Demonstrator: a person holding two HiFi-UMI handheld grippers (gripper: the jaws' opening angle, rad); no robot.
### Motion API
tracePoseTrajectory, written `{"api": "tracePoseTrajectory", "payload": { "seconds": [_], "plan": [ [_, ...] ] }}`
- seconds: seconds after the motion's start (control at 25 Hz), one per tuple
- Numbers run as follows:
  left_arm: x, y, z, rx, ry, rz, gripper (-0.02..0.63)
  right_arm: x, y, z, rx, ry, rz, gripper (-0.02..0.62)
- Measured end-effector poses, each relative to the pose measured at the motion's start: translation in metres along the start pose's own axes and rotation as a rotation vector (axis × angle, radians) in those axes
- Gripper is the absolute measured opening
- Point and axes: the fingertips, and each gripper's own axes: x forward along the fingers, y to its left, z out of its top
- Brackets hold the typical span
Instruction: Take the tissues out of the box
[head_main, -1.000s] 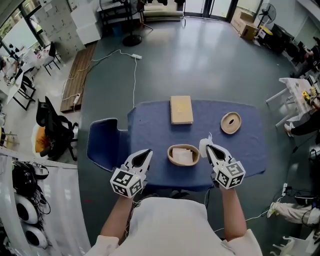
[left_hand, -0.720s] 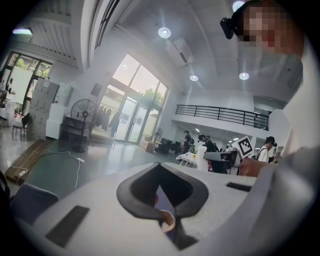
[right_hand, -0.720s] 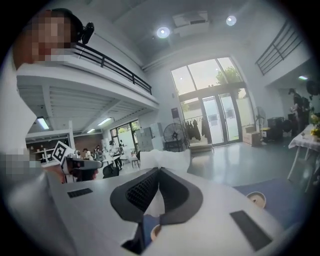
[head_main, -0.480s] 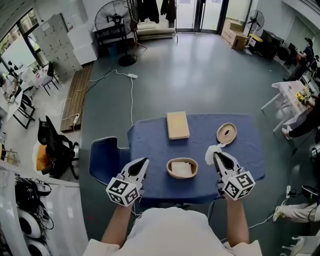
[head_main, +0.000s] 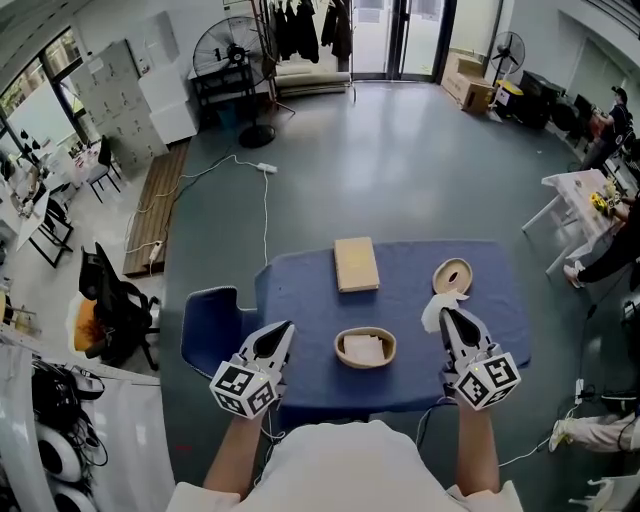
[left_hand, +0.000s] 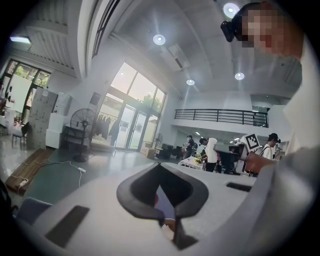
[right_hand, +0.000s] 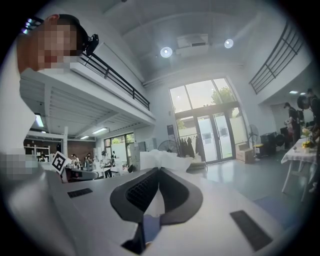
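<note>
Table (head_main: 300, 290), covered in blue cloth: bears every item below.
Chair (head_main: 205, 320), blue, just beside the table's left edge, clear of the work.
Flat rectangular tan box (head_main: 356, 264), at the far middle of the table, well apart from both grippers; no obstruction.
Oval light-wood tissue box (head_main: 339, 352), open-topped, at the near middle, between the two grippers.
Round light-wood lid with a slot (head_main: 452, 275), at the far right, off the box, so access from above is free.
Left gripper (head_main: 287, 326), held over the near left edge; jaws closed tip to tip on nothing (left_hand: 159, 165).
Right gripper (head_main: 446, 314), raised at the near right; jaws pressed together, pinching one sheet (right_hand: 156, 171).
Stack of folded white tissues (head_main: 364, 348), lying inside the oval box. Judged very light, soft and limp, easily torn or crumpled; sheets likely cling, so two may lift at once. Best hold: a pinch on the top sheet's raised fold or edge.
Single white tissue (head_main: 432, 316), crumpled, bunched beyond the right jaw tips (right_hand: 160, 160), outside the box, near the lid.
</note>
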Motion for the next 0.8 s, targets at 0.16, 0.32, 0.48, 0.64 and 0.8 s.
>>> {"api": "tracePoseTrajectory", "payload": {
  "seconds": [0.16,0.32,0.48,0.64,0.8],
  "plan": [
    [0.000,0.001,0.005,0.005,-0.015,0.007,0.008,-0.003,-0.002,0.008,0.000,-0.020,-0.011,0.032],
    [-0.002,0.001,0.005,0.004,-0.020,0.007,0.008,-0.003,0.002,0.013,-0.012,-0.039,-0.004,0.032],
    [0.000,-0.008,0.006,0.005,-0.018,0.002,0.008,-0.010,0.000,0.020,-0.013,-0.051,-0.008,0.032],
    [0.001,-0.010,0.006,0.008,-0.020,0.002,0.008,-0.012,-0.002,0.022,-0.020,-0.062,-0.012,0.032],
    [0.001,-0.011,0.007,0.010,-0.021,0.004,0.008,-0.013,-0.002,0.022,-0.023,-0.060,-0.014,0.031]
  ]
}}
